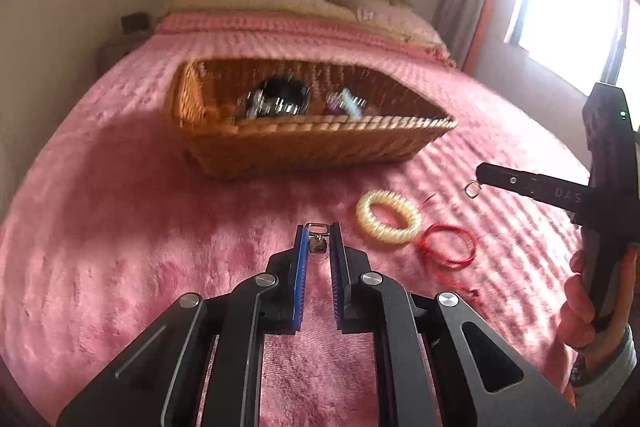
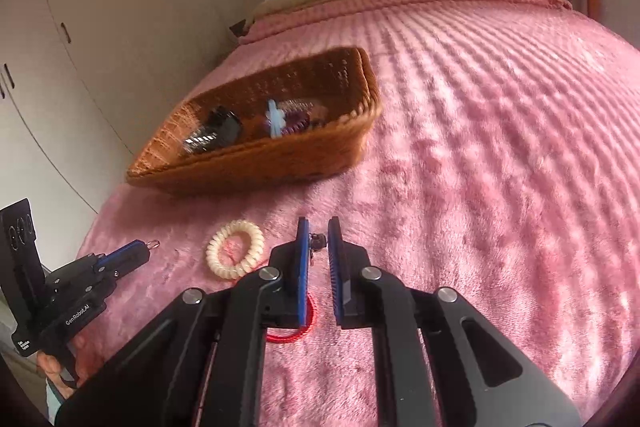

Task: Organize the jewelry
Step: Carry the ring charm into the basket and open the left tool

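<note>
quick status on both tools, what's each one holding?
Left tool: shut on a small metal earring.
Right tool: shut on a second small earring.

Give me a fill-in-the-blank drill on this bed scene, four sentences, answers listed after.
1. The wicker basket sits on a ____ blanket.
2. The coiled cream hair tie lies beside a loop of ____ cord.
3. Each gripper, left and right, is shut on a small metal ____.
4. The cream hair tie lies ____ the basket.

Answers: pink; red; earring; outside
</note>
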`<action>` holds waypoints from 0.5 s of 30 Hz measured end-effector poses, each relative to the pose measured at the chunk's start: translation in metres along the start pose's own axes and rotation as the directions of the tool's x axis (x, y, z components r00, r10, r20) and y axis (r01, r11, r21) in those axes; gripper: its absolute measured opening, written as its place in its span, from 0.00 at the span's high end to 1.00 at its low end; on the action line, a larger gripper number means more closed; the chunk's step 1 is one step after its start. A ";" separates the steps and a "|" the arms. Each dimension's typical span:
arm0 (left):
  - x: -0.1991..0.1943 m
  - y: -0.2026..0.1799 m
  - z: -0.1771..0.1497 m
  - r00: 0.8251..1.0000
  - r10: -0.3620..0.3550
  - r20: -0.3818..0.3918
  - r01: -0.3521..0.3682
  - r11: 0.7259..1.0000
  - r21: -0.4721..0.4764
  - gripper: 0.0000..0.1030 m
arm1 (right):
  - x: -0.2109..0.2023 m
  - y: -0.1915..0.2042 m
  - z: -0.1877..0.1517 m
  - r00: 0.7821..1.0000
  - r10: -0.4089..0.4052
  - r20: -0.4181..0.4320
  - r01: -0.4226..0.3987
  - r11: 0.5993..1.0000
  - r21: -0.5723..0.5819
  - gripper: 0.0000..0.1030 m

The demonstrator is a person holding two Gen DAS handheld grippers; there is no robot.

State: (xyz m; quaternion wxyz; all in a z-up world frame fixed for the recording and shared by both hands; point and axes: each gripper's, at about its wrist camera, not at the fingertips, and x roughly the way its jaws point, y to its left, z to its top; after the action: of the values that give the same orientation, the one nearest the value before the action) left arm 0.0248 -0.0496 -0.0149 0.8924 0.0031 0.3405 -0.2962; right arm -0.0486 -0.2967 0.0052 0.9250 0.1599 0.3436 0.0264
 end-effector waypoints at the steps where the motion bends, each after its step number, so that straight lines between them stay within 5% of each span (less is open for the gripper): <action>1: -0.003 0.000 0.002 1.000 -0.013 0.007 0.013 1.000 -0.004 0.92 | -0.006 0.004 0.003 1.000 -0.006 0.016 0.006 1.000 -0.014 0.92; 9: -0.028 -0.006 0.057 0.992 -0.053 0.116 0.051 0.999 0.014 0.92 | -0.039 0.037 0.051 0.992 0.012 0.127 0.002 0.993 -0.114 0.92; 15: -0.009 0.001 0.115 0.985 -0.058 0.161 0.055 0.998 0.025 0.92 | -0.016 0.058 0.101 0.988 0.028 0.154 -0.003 0.987 -0.161 0.92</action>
State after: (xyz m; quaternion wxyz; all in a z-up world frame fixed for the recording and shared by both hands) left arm 0.0902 -0.0679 0.0789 0.9082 -0.0217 0.2639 -0.3240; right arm 0.0077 -0.2722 0.1055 0.9586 0.0894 0.2660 0.0488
